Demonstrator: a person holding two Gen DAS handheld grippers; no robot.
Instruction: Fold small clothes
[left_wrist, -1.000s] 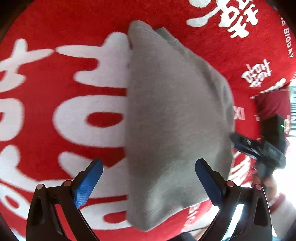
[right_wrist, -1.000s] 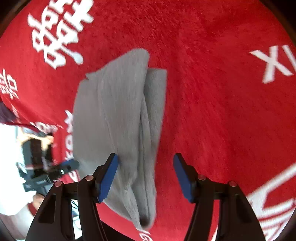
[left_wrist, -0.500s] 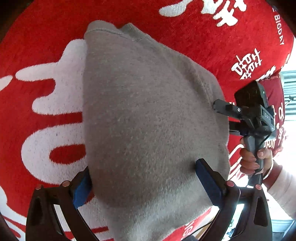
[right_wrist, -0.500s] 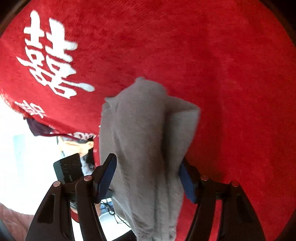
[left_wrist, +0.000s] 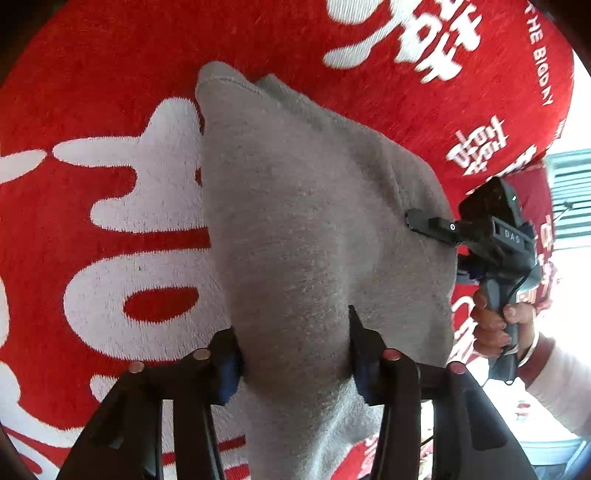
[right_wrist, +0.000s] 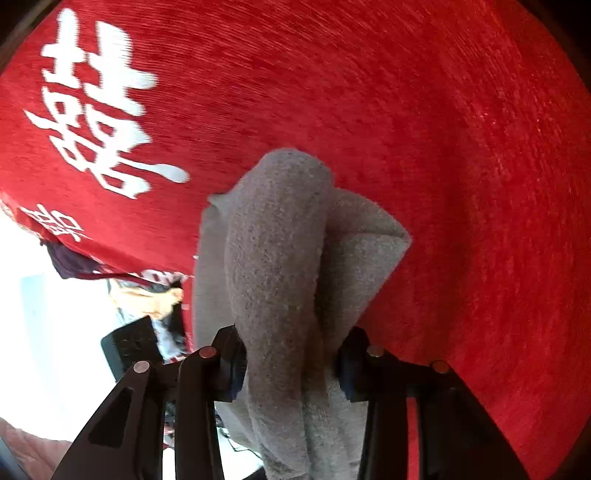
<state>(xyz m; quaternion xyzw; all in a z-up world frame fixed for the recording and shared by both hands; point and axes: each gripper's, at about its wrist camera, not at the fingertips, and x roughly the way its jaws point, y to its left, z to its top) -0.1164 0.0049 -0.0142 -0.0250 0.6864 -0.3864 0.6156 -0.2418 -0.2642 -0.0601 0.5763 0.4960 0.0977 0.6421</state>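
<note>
Step in hand: taking hold for a fold. Grey garment (left_wrist: 314, 229) on red cloth (left_wrist: 92, 92) covering the bench, stretching ahead of both tools. Left hand-held gripper (left_wrist: 295, 354) closing, fabric bunched between its jaws. Right hand-held gripper (right_wrist: 291, 363) likewise closing on gathered fabric. Next, likely: lift both edges together, carry forward evenly

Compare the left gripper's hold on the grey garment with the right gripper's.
The left gripper pinches a broad, fairly smooth part of the grey garment; the right gripper pinches a narrower, bunched part with stacked folds. The left sits over white lettering on the red cloth, the right over plain red. Both jaws are closing with fabric between them.
</note>
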